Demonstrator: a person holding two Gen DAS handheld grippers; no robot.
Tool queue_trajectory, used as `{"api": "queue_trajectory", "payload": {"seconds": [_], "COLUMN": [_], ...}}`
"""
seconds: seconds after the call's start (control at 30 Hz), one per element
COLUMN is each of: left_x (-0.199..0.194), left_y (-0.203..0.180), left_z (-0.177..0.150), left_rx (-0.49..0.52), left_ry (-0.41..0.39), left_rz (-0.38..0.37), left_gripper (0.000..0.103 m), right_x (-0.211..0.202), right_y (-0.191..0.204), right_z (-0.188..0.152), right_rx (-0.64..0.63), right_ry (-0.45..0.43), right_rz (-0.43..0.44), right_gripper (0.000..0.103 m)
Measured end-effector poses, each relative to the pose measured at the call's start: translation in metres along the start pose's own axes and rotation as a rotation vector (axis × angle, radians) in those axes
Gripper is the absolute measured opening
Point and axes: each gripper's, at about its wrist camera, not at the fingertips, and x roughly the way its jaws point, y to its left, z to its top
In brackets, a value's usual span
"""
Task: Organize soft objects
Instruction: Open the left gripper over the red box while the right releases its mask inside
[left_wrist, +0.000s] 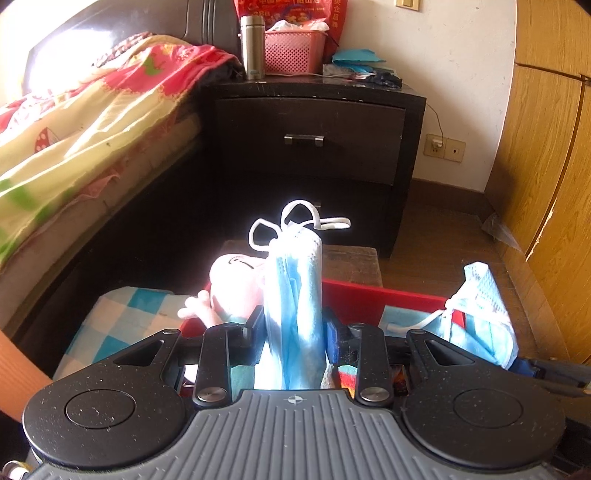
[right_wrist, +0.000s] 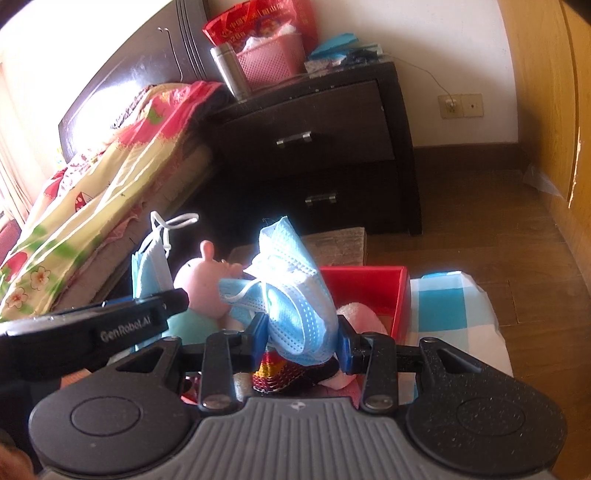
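Observation:
My left gripper (left_wrist: 293, 332) is shut on a bunch of blue face masks (left_wrist: 295, 295) that stands upright, white ear loops on top, above a red box (left_wrist: 369, 299). My right gripper (right_wrist: 301, 332) is shut on another crumpled bunch of blue face masks (right_wrist: 291, 295), also over the red box (right_wrist: 384, 284). Each bunch shows in the other view: the right one (left_wrist: 480, 314) and the left one (right_wrist: 151, 266). A pink pig plush (right_wrist: 203, 284) with a teal body lies in the box, also seen in the left wrist view (left_wrist: 232, 284). A pink soft item (right_wrist: 358, 314) and a striped knit item (right_wrist: 273, 373) lie in the box.
The box sits on a blue-and-white checked cloth (right_wrist: 450, 306). A dark nightstand (left_wrist: 310, 136) stands ahead with a pink basket (left_wrist: 293, 51) and a steel flask (left_wrist: 252, 48). A bed with a floral quilt (left_wrist: 74, 129) is at the left. A wooden wardrobe (left_wrist: 546, 166) is at the right.

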Motion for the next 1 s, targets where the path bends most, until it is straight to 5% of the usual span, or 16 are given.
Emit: {"api": "queue_trajectory", "payload": {"seconds": [0.23, 0.37, 0.5, 0.67, 1.0], "left_x": [0.023, 0.044, 0.049, 0.033, -0.038], "left_y": [0.000, -0.001, 0.002, 0.008, 0.019], "left_z": [0.008, 0.003, 0.003, 0.009, 0.009], "left_rx": [-0.028, -0.038, -0.037, -0.050, -0.015], "left_ry": [0.017, 0.061, 0.078, 0.056, 0.002], "left_rz": [-0.126, -0.122, -0.131, -0.120, -0.120], "left_gripper": [0.034, 0.036, 0.055, 0.065, 0.071], "right_x": [0.028, 0.044, 0.054, 0.052, 0.021], "right_y": [-0.010, -0.015, -0.013, -0.006, 0.009], "right_z": [0.001, -0.003, -0.005, -0.007, -0.006], "right_rx": [0.015, 0.010, -0.033, -0.064, -0.077], "right_ry": [0.009, 0.036, 0.091, 0.120, 0.154], "right_rz": [-0.043, -0.083, -0.090, -0.087, -0.099], "right_gripper": [0.017, 0.017, 0.039, 0.050, 0.052]}}
